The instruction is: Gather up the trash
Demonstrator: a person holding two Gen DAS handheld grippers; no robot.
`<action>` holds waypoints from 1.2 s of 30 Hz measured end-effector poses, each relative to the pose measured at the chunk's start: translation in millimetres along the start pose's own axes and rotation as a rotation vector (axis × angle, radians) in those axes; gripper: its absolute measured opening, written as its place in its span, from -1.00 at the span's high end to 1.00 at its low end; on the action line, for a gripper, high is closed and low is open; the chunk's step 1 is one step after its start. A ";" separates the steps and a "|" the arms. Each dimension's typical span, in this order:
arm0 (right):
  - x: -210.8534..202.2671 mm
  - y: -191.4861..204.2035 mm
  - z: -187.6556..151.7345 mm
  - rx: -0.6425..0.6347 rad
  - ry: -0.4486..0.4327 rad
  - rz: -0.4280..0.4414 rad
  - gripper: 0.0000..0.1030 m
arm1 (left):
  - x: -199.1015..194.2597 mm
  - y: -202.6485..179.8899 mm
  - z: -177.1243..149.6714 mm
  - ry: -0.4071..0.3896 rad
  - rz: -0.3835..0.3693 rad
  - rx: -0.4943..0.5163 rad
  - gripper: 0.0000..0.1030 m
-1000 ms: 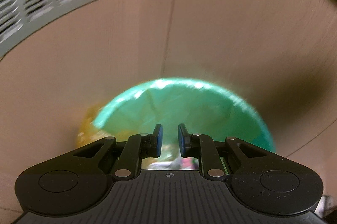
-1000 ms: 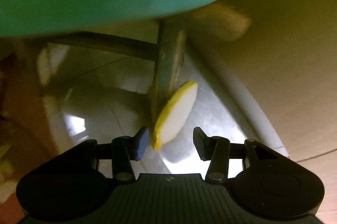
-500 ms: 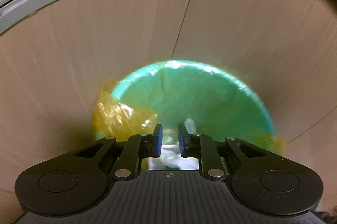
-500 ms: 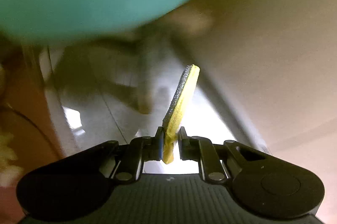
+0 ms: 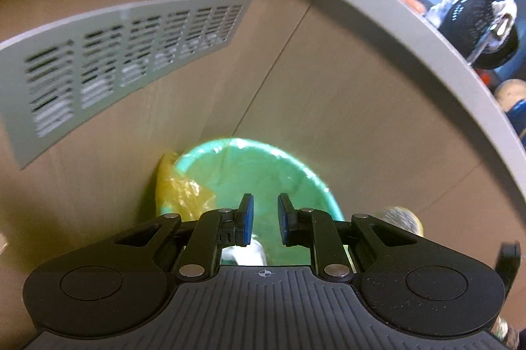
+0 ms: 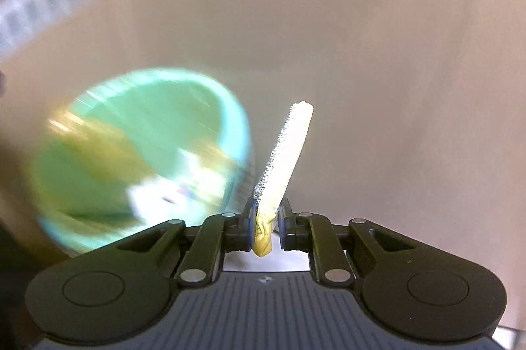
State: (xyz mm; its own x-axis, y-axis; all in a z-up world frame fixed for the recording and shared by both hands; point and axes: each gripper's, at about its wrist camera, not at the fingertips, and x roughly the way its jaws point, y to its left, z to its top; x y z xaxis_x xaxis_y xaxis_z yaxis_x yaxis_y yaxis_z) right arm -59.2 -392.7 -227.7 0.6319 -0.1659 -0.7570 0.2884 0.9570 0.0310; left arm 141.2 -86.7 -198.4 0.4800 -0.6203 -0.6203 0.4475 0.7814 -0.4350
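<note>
Right gripper (image 6: 265,226) pinches the sponge (image 6: 284,159) beside the bin (image 6: 141,165); swing over the rim, then release. Left gripper (image 5: 264,223) empty, parted.

My right gripper (image 6: 265,223), open around the yellow sponge (image 6: 283,152) a second ago, now pinches it and has risen from the floor beside the green bin (image 6: 141,159).

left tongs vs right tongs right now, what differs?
Left tongs are open with nothing between them; right tongs are shut on a yellow sponge. The green bin sits straight ahead of the left pair, but left of the right pair. Both are black.
</note>
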 end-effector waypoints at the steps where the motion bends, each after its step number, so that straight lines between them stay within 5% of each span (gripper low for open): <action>1: -1.8 11.2 9.6 0.026 0.013 0.046 0.75 | -7.6 0.7 0.2 -0.002 -0.010 -0.001 0.64; 7: 33.0 68.9 46.3 0.177 0.164 0.185 0.73 | -60.3 14.6 6.4 -0.028 -0.025 -0.042 0.64; 11: 56.9 97.4 54.3 0.214 0.209 0.155 0.59 | -101.3 16.2 13.0 -0.086 -0.021 -0.018 0.64; 22: -6.2 150.5 135.5 0.079 -0.059 -0.090 0.48 | -163.7 -1.2 7.9 -0.201 -0.140 -0.008 0.64; 31: -138.6 192.0 176.6 0.083 -0.260 0.035 0.45 | -154.9 -10.0 16.1 -0.263 -0.256 -0.041 0.64; 36: -175.4 187.3 172.4 0.059 -0.316 0.004 0.05 | -134.3 -14.8 29.4 -0.322 -0.263 -0.072 0.64</action>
State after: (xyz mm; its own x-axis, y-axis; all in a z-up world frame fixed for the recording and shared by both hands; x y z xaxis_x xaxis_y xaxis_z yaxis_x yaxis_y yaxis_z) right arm 8.0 -225.4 23.4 0.8226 -0.2371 -0.5169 0.3213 0.9437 0.0785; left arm 92.2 -17.0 -89.4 0.5734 -0.7798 -0.2513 0.5375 0.5895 -0.6029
